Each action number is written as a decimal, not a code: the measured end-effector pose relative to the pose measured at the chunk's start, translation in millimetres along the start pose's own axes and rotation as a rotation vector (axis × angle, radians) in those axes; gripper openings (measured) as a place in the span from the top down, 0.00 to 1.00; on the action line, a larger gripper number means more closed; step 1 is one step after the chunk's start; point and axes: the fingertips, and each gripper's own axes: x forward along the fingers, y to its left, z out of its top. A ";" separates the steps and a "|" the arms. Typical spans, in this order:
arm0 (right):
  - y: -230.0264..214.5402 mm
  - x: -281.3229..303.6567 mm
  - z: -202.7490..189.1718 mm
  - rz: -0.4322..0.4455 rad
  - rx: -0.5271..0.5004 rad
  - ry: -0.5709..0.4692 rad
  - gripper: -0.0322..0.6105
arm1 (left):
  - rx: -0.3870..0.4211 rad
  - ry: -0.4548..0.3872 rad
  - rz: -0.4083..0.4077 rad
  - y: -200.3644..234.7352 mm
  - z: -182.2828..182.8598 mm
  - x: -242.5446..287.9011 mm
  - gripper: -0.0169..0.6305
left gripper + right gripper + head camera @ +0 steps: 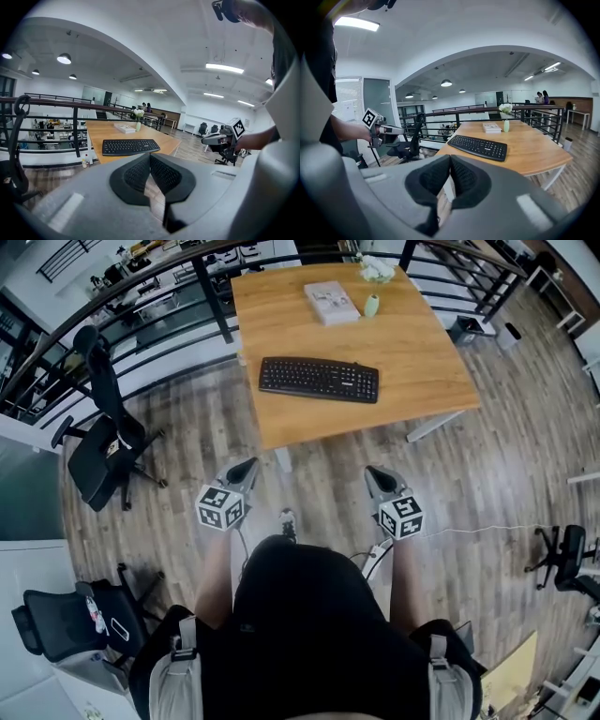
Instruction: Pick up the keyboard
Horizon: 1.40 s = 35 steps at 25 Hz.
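Open office, wooden worktop (422,371) ahead; black keyboard (319,379) lying flat near its front edge, well apart from both claws. Clenched and empty, left claw (247,468) and right claw (376,473) hovering. Keyboard probably handling light, stiff, slim: gripping its short ends looking safest

Keyboard (319,379) matt black plastic; table (422,371) smooth wood; floor (506,456) wood planks

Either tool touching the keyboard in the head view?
No: the left tool and right tool are both shut over the wood floor, short of the table where the keyboard lies.
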 end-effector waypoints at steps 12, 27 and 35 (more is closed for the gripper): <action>10.5 63.7 30.8 -0.039 -0.011 0.004 0.95 | -0.004 -0.026 -0.030 74.7 23.2 13.0 0.96; 32.6 113.6 35.0 -0.047 -0.044 0.040 0.95 | 0.004 -0.039 -0.005 141.2 29.5 -4.4 0.96; 38.2 116.6 17.2 -0.045 0.000 0.068 0.95 | 0.018 -0.009 -0.045 139.3 26.2 6.9 0.96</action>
